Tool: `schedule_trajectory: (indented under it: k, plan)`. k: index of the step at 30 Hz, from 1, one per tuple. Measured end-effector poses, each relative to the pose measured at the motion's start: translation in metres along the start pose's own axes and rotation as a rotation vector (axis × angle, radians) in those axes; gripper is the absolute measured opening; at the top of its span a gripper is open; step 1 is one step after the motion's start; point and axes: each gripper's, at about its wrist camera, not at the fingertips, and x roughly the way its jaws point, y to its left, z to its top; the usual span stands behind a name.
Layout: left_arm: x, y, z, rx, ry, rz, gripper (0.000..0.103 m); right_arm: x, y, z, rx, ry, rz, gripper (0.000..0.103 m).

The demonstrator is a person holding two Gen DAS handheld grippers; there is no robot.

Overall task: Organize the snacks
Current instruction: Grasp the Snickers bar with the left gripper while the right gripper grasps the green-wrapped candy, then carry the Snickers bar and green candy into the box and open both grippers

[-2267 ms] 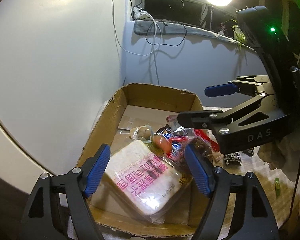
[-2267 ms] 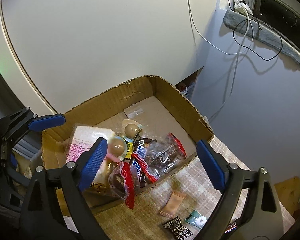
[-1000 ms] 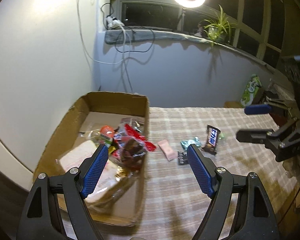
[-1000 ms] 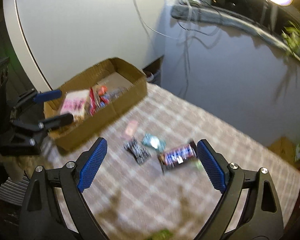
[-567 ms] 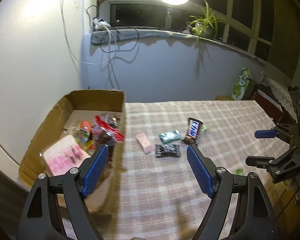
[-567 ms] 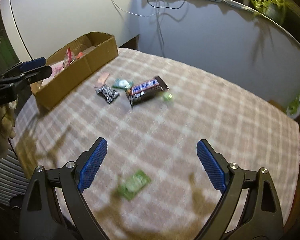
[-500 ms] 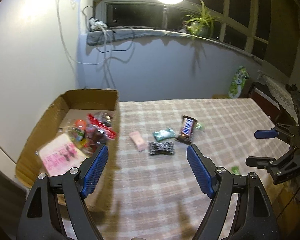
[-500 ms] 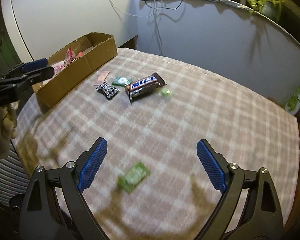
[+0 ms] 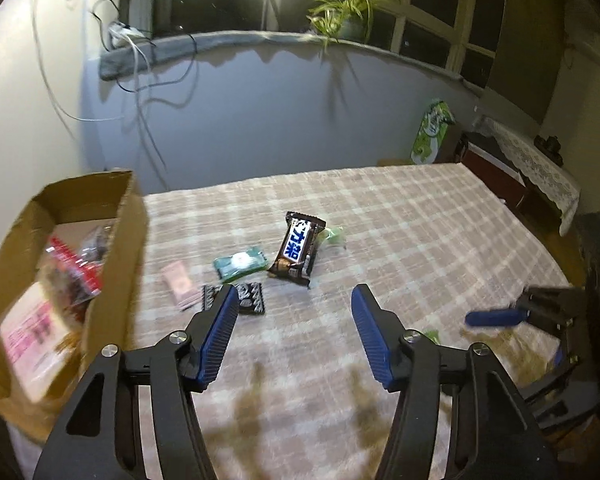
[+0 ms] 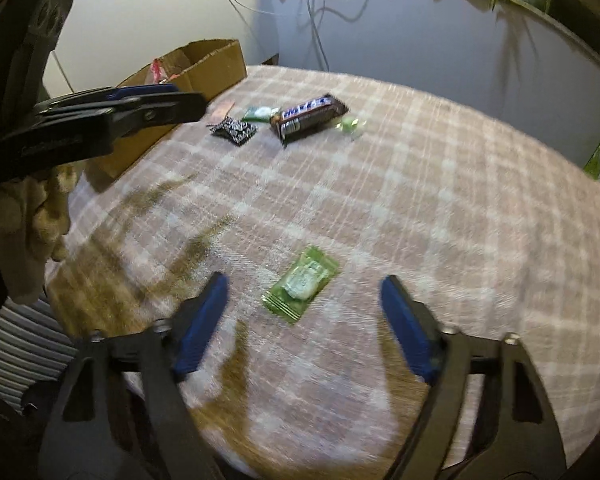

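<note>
Right gripper (image 10: 302, 320) is pitched down over the flat green foil snack packet (image 10: 301, 283), which lies alone on the near part of the pink-and-cream plaid tablecloth (image 10: 440, 200). Packet sits just ahead of the gap between the blue pads, no contact. Jaws have just been narrowing but stand spread, nothing pinched, probably pre-sizing to the packet's width before the drop.

Left gripper (image 9: 292, 336) is likewise spread and empty, jaws also just narrowed. It points at the cluster mid-table: black patterned sachet (image 9: 236, 299) just beyond its left pad, pale pink flat wrapper (image 9: 179, 284) beside that, teal wrapped sweet (image 9: 240, 263) behind, brown chocolate bar with a white-and-blue label (image 9: 298, 249) to the right, small light-green candy (image 9: 334, 236) touching the bar's far side. My read: sachet is the nearest target for that hand.

Open brown cardboard box (image 9: 112, 240) stands at the table's left edge and already holds a pink-printed bread pack and red-trimmed clear bags (so it's the collection bin, and the left hand has the short haul).

Split looks deliberate: each hand takes what's on its own side. Six loose items remain on the cloth. Flat packets on fabric are hard to get under; expect pads to need to press into the cloth.
</note>
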Motion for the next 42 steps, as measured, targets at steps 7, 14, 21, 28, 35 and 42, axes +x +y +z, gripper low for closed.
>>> schedule_trajectory:
  k: [7,14,21,28,35,42]
  plan:
    - [0.038,-0.003,0.017,0.028,0.043,-0.023,0.058,0.016,0.006,0.000,0.030,0.027,-0.010,0.069]
    - [0.078,-0.005,0.027,0.073,0.090,0.001,0.058,0.027,0.012,0.003,0.028,0.046,-0.048,0.058]
    - [0.104,-0.002,0.027,0.093,0.139,-0.002,0.037,0.031,0.022,0.006,-0.059,0.058,-0.107,0.035]
    - [0.108,-0.002,0.027,0.085,0.130,-0.009,0.027,0.030,0.008,0.010,-0.034,0.062,-0.074,0.023]
    - [0.096,0.001,0.027,0.061,0.104,-0.014,0.027,0.030,0.000,0.010,-0.012,0.047,-0.066,0.022]
    - [0.069,0.003,0.028,0.043,0.059,-0.024,0.027,0.017,-0.004,0.014,0.005,0.019,-0.056,0.022]
